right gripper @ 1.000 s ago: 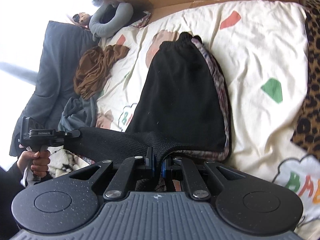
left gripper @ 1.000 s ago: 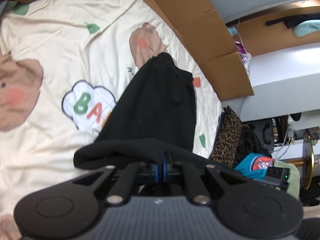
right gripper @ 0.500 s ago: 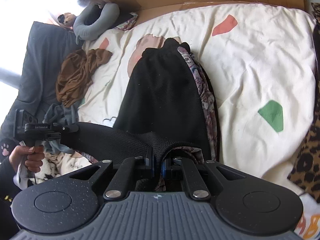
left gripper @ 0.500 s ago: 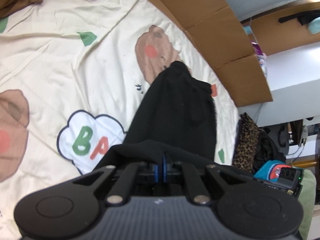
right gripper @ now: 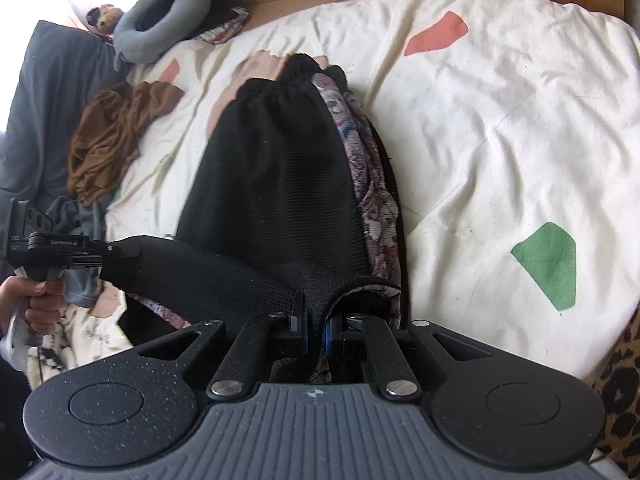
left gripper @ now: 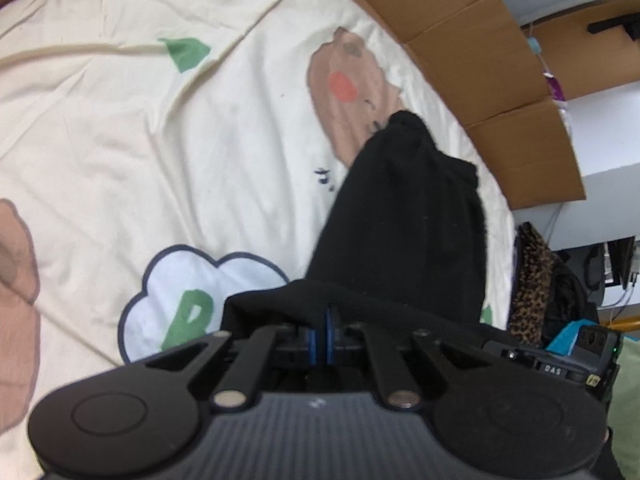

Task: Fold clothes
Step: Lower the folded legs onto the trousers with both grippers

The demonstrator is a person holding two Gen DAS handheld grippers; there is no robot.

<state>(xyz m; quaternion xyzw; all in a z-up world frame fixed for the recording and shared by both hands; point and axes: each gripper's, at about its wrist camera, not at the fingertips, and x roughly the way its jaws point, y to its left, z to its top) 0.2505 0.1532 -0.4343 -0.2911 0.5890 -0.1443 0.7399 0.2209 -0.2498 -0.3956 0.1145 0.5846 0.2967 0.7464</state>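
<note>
A black knit garment (right gripper: pixel 272 184) with a patterned pink-grey lining (right gripper: pixel 372 188) stretches from both grippers down to the cream printed bedsheet (right gripper: pixel 500 120), where its far gathered end rests. My right gripper (right gripper: pixel 316 328) is shut on one near corner of its hem. My left gripper (left gripper: pixel 326 328) is shut on the other near corner, with the black garment (left gripper: pixel 404 232) hanging away from it. In the right wrist view the left gripper (right gripper: pixel 116 250) shows at the left, held by a hand (right gripper: pixel 36 304).
A brown crumpled garment (right gripper: pixel 112 140) and a grey one lie at the sheet's left edge beside a dark cushion (right gripper: pixel 48 92). Cardboard panels (left gripper: pixel 480 64) line the far side. A grey neck pillow (right gripper: pixel 160 28) and leopard-print fabric (left gripper: pixel 532 280) sit at the edges.
Both grippers have sunk toward the bed, still shut on the hem. The garment's far end lies flatter on the sheet and looks closer in both views.
</note>
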